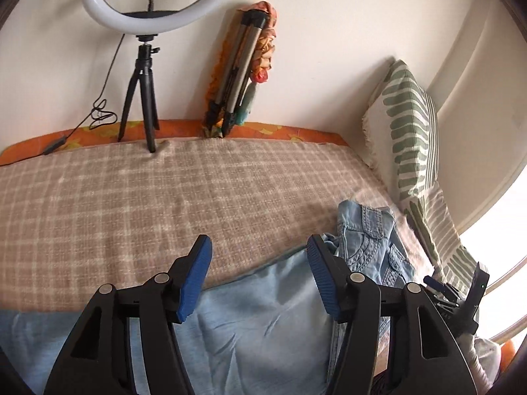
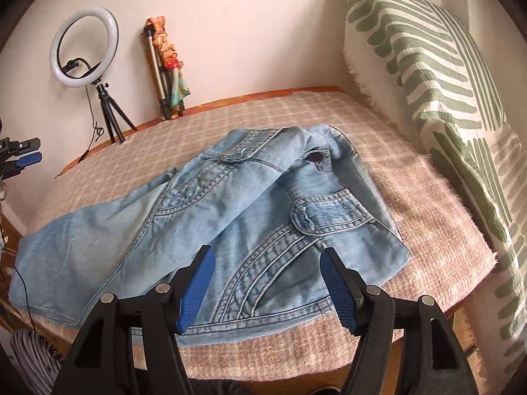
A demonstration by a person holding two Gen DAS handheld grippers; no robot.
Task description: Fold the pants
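Note:
Light blue denim pants (image 2: 230,217) lie on the checked blanket, waist end toward the pillow, legs running left. In the left wrist view the pants (image 1: 263,322) show a smooth leg below and the stitched waist part at the right. My left gripper (image 1: 260,256) is open and empty, just above the leg fabric. My right gripper (image 2: 266,263) is open and empty, above the near edge of the pants by the stitched pocket. The left gripper also shows at the left edge of the right wrist view (image 2: 23,161).
A beige checked blanket (image 2: 428,204) covers the bed. A green-striped pillow (image 2: 428,65) leans at the right. A ring light on a tripod (image 1: 145,75) and a folded tripod with cloth (image 1: 240,72) stand by the far wall.

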